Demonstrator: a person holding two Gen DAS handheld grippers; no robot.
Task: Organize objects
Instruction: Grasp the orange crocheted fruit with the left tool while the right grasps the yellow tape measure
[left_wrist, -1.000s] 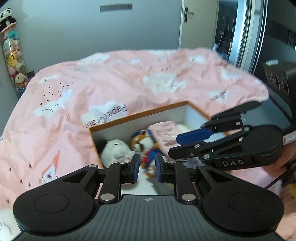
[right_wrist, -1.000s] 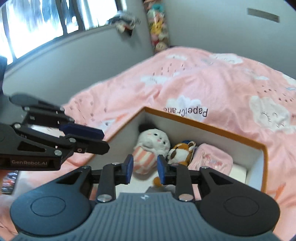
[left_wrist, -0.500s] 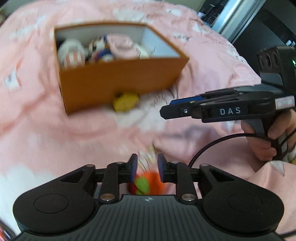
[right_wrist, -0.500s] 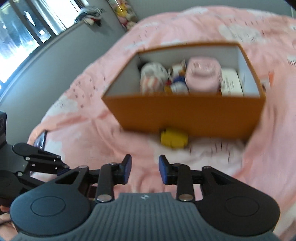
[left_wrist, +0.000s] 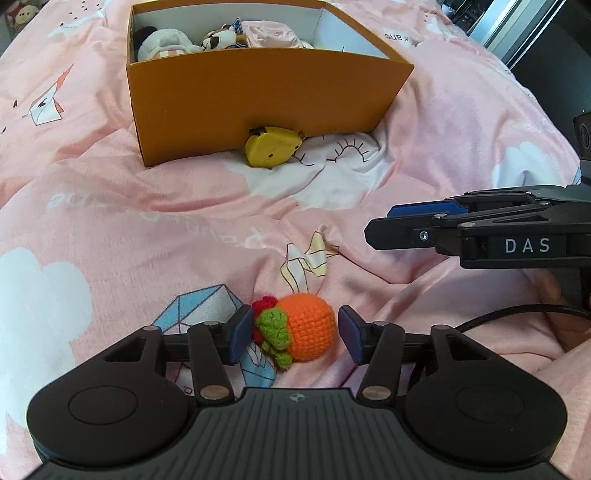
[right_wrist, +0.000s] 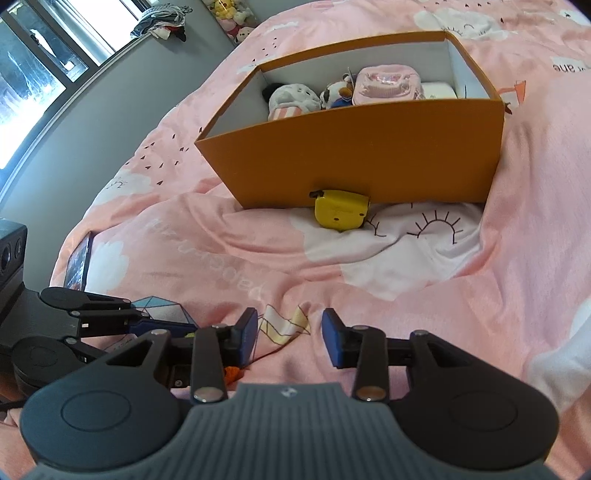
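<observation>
A crocheted orange ball toy (left_wrist: 308, 332) with a green and red top lies on the pink bedspread (left_wrist: 147, 221). It sits between the pads of my left gripper (left_wrist: 295, 334), whose jaws are opening and do not press on it. My right gripper (right_wrist: 290, 338) hovers over bare bedspread, its jaws opening with nothing between them. In the left wrist view the right gripper (left_wrist: 380, 229) shows side-on, right of the toy. Farther back stands an orange box (left_wrist: 258, 99) (right_wrist: 369, 158) holding plush toys and a pink pouch. A small yellow case (left_wrist: 271, 149) (right_wrist: 340, 208) leans against its front wall.
A dark tablet (right_wrist: 77, 266) lies at the bed's left edge. A person's hand (left_wrist: 561, 317) and a black cable (left_wrist: 498, 317) are at the right. A window and a grey wall run along the far left side of the bed.
Both grippers dropped from over the box and tilted down to the near bedspread. The left jaws spread wide around the crocheted toy. The right jaws widened slightly.
</observation>
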